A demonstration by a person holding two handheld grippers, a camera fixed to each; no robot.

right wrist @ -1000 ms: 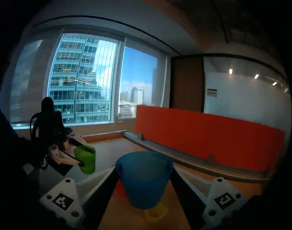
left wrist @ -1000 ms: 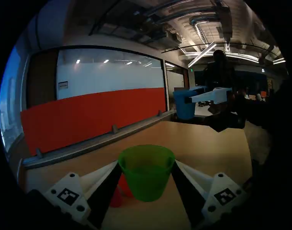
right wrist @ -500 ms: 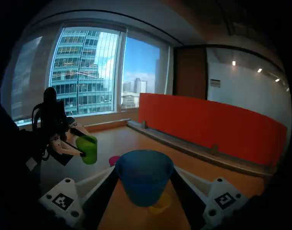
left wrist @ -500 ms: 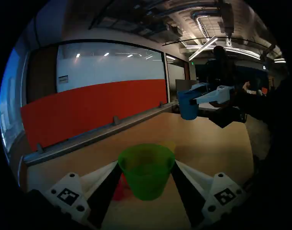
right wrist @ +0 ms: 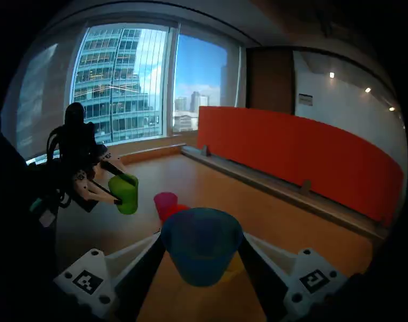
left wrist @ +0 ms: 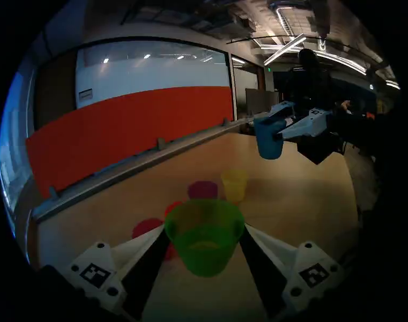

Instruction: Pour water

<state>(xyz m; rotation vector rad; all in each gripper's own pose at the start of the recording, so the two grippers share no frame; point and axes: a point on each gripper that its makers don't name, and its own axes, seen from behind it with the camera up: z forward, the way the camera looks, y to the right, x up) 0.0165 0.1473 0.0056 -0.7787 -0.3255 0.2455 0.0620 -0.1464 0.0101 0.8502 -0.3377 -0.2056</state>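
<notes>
My left gripper [left wrist: 205, 242] is shut on a green cup [left wrist: 205, 236], held upright above the wooden table [left wrist: 289, 193]. In the left gripper view the right gripper [left wrist: 276, 124] hangs farther off at upper right, gripping a blue cup [left wrist: 268, 139]. In the right gripper view my right gripper [right wrist: 201, 252] is shut on that blue cup [right wrist: 201, 244], upright. The left gripper [right wrist: 110, 182] shows at left there, holding the green cup [right wrist: 125, 193] above the table.
On the table stand a yellow cup [left wrist: 234, 184], a magenta cup [left wrist: 202, 189] and red cups [left wrist: 146, 227]. The magenta cup [right wrist: 165, 204] sits ahead of the blue one. An orange wall panel [left wrist: 123, 129] and a rail run along the far edge. Windows [right wrist: 118, 91] lie beyond.
Both views have tilted down over the table, so the small cups on it came into sight. The far blue cup sank lower. Both cups stay gripped.
</notes>
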